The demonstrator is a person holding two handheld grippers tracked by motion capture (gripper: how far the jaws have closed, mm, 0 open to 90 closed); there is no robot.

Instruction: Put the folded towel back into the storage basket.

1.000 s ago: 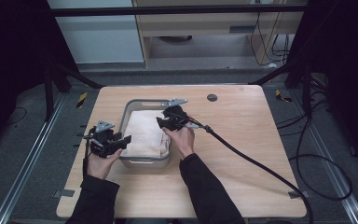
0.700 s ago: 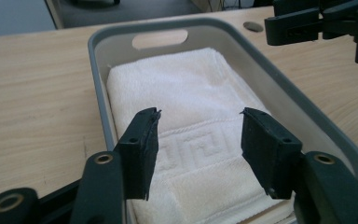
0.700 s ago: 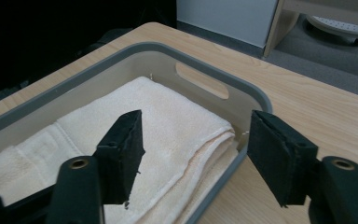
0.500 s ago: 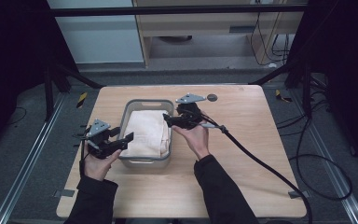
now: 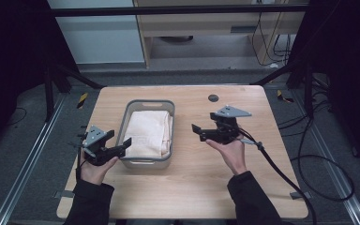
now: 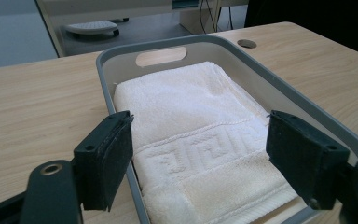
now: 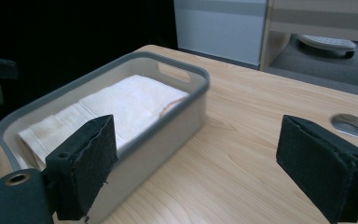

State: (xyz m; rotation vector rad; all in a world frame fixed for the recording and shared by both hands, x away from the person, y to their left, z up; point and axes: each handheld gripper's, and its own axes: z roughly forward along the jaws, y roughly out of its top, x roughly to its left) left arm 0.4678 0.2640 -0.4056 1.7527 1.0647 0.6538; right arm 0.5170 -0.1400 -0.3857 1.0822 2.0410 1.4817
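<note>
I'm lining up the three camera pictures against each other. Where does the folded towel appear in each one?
High view: the folded towel lies left of centre, inside the grey bin.
Left gripper view: the towel lies in the middle, in the bin, seen between the black fingers.
Right gripper view: the towel lies left of centre, in the bin.
Shared landmark: the round hole in the tabletop.

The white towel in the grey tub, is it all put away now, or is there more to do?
It looks done: the folded white towel lies flat inside the grey plastic tub. Nothing is in hand; the left gripper and right gripper have just been opening and hold nothing, the right one out over the bare wooden table. Little seems left to do.
</note>
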